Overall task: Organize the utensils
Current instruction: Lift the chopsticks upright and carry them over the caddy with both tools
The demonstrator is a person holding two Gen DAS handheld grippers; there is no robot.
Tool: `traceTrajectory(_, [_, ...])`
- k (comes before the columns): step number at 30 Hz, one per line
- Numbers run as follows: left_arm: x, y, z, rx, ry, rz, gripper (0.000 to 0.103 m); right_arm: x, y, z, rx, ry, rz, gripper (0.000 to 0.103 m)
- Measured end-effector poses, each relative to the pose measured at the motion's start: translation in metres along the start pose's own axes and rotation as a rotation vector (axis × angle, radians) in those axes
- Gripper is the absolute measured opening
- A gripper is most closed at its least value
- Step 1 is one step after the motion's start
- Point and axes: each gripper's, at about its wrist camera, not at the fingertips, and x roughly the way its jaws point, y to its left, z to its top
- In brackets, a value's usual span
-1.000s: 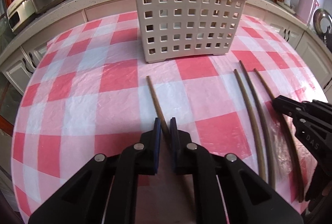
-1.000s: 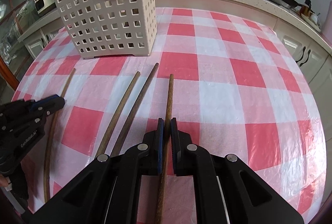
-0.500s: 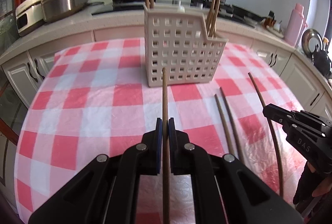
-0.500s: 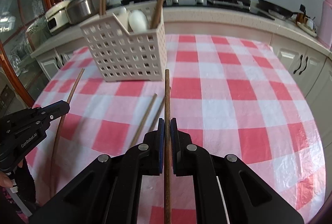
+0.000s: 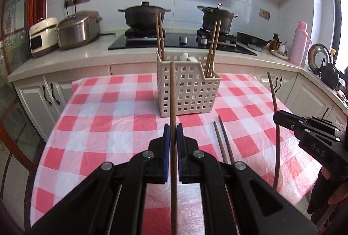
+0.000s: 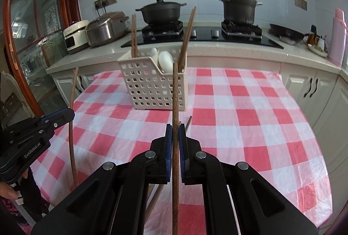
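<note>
Holding: I have one chopstick pinched in the left gripper, its jaws closed tight on the shaft, tip raised towards the basket.
Second tool: my right gripper is likewise clamped on its own chopstick, which is lifted off the cloth and pointing at the basket.
Position of held sticks: both are in the air in front of the basket, short of its rim; neither touches it.
Basket contents: two pairs of chopsticks stand upright at opposite ends; white spoons sit between them. I judge that part sorted.
Left on table: a pair of chopsticks lies on the checked tablecloth, between the two grippers, near the basket but apart from it.
Progress: my estimate is past halfway; two sticks are in transit and two are not yet picked up.
Remaining: drop both held sticks into a compartment, then collect the last pair.
Surroundings: stove with two dark pots behind the table; rice cooker on the counter.
</note>
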Motion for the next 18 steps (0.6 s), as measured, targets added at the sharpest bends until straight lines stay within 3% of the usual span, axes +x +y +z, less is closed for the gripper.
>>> traceTrajectory(18, [-0.059, -0.010, -0.009, 0.025, -0.109, 0.001, 0.006, -0.047, 0.010, 0.000, -0.016, -0.094, 0.011, 0.007])
